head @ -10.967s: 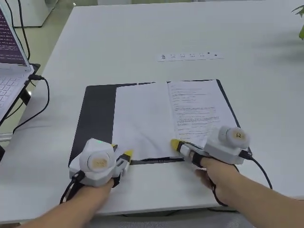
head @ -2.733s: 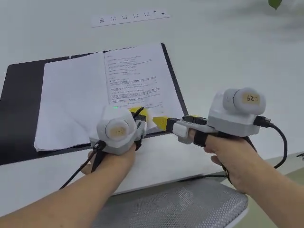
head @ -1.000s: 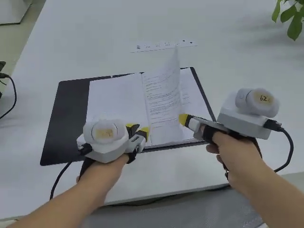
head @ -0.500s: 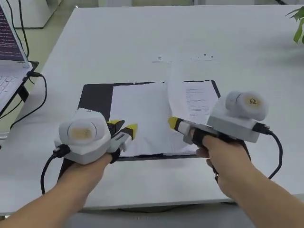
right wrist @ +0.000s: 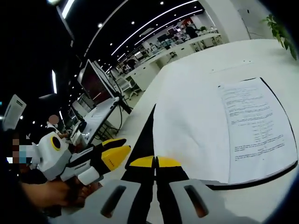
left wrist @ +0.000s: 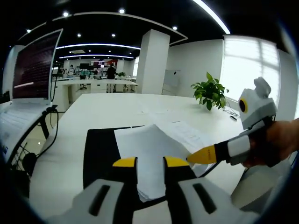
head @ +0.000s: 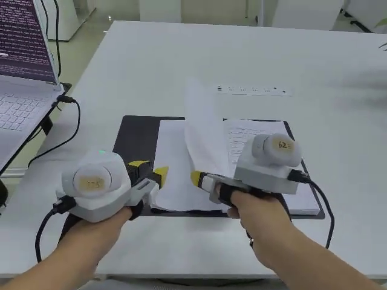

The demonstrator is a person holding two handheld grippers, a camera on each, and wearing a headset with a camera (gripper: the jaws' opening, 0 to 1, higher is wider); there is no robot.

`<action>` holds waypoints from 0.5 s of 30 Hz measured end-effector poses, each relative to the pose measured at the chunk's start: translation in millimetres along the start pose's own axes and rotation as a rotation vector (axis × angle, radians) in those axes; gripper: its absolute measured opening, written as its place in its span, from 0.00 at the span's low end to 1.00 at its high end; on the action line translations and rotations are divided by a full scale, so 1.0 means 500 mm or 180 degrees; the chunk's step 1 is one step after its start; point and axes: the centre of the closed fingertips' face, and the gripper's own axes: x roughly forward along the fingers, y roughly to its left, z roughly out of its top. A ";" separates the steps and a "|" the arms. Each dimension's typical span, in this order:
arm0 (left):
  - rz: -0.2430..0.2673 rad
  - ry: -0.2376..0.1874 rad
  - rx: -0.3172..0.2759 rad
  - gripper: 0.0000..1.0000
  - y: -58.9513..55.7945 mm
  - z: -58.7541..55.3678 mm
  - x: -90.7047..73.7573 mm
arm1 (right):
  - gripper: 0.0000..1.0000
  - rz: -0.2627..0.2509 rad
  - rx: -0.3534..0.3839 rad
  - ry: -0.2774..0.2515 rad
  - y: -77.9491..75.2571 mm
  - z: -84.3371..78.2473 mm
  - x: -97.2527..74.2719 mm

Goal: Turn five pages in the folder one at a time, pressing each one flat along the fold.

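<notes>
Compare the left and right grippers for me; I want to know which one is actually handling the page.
The left gripper has its jaws apart and holds nothing; the right gripper has its jaws shut, apparently pinching the lifted page near its lower edge. The left gripper sits by the blank left side of the folder, the right gripper nearer its fold. Both have yellow jaw tips and white bodies.

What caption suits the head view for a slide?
Right hand-held gripper holds a page raised mid-turn over the open black folder.
</notes>
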 end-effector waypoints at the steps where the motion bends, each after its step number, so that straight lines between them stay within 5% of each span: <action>1: 0.0019 -0.0002 0.0004 0.20 0.008 0.000 -0.002 | 0.00 0.0011 -0.0054 0.0043 0.009 -0.005 0.010; 8: 0.0077 0.0002 -0.0017 0.20 0.036 -0.005 -0.017 | 0.00 0.0007 -0.0246 0.0251 0.042 -0.032 0.071; 15: 0.0115 0.0030 -0.0033 0.20 0.048 -0.017 -0.031 | 0.00 -0.0154 -0.0249 0.0459 0.022 -0.076 0.110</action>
